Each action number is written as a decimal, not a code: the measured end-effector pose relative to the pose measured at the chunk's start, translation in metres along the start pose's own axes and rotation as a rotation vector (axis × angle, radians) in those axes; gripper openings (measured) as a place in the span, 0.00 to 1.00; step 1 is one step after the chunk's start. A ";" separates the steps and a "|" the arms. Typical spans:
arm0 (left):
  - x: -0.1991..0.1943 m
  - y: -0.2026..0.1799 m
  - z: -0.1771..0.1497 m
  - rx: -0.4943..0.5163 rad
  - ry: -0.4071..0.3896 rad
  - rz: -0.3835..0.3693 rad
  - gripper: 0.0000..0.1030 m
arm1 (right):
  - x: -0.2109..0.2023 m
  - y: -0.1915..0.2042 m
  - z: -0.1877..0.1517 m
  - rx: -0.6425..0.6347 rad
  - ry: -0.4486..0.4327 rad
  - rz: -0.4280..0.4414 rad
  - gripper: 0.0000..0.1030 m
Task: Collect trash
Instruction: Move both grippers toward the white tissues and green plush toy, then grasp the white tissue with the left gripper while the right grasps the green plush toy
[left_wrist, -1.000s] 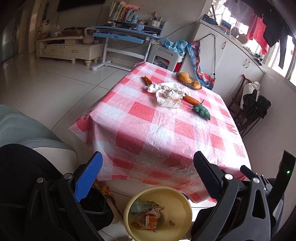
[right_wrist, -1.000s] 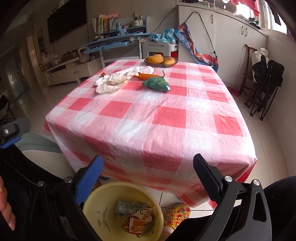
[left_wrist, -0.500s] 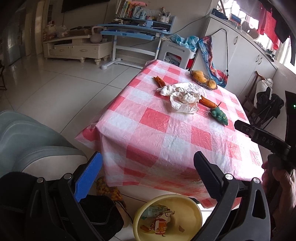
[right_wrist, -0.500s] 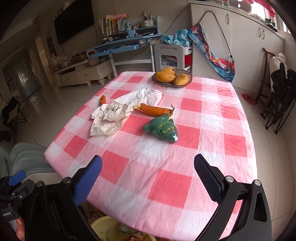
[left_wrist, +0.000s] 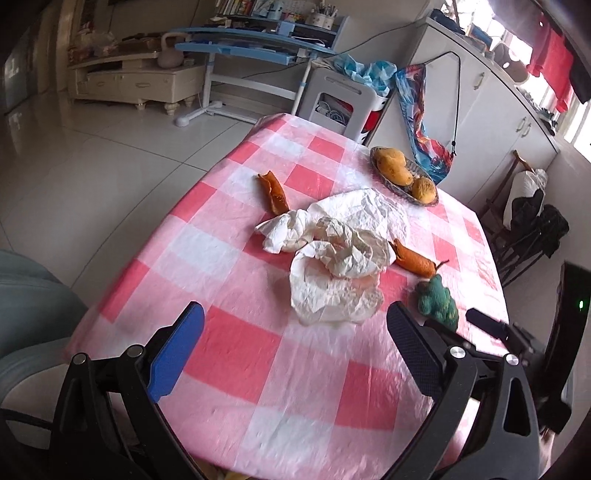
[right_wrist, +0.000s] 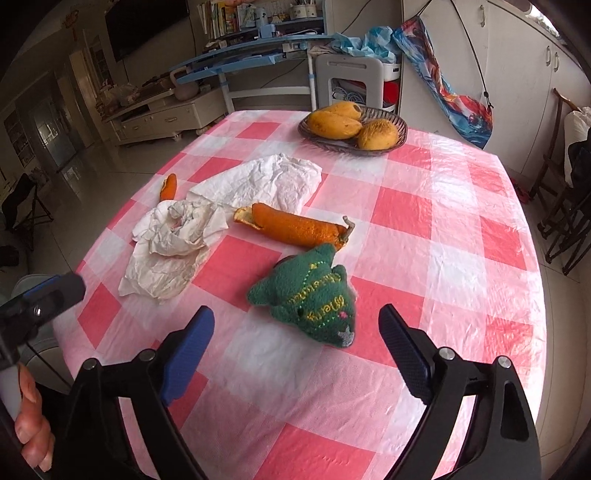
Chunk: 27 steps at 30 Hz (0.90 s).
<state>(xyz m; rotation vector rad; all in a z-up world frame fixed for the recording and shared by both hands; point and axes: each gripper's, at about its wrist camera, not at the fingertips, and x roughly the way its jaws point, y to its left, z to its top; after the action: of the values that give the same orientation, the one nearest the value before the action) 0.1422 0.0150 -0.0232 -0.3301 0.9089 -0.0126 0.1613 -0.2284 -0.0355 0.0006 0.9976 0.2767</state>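
Pink-and-white checked plastic covers the table (right_wrist: 424, 221), and on it we see the trash: crumpled white paper (left_wrist: 340, 258), a long strip of orange peel (right_wrist: 295, 225) just beside it, and a smaller orange peel piece (left_wrist: 273, 192) at its far side. A green knitted Christmas toy (right_wrist: 310, 295) lies near the long peel. Our right gripper (right_wrist: 295, 343) hangs over the toy, its jaws apart and just narrowing, nothing between them. Our left gripper (left_wrist: 295, 339) is spread wide above the cloth, empty, short of the paper.
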 end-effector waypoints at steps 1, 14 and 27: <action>0.009 -0.003 0.005 -0.009 -0.001 0.001 0.93 | 0.003 0.000 0.000 -0.003 0.004 0.001 0.80; 0.080 -0.035 0.030 0.083 0.042 0.015 0.31 | 0.010 -0.001 0.003 -0.014 0.030 0.030 0.54; -0.013 0.023 -0.008 -0.001 -0.018 -0.083 0.25 | -0.022 0.000 -0.010 0.029 -0.032 0.121 0.38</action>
<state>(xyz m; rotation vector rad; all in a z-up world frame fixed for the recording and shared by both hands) 0.1247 0.0365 -0.0245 -0.3680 0.8771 -0.0857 0.1414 -0.2353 -0.0227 0.0917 0.9716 0.3716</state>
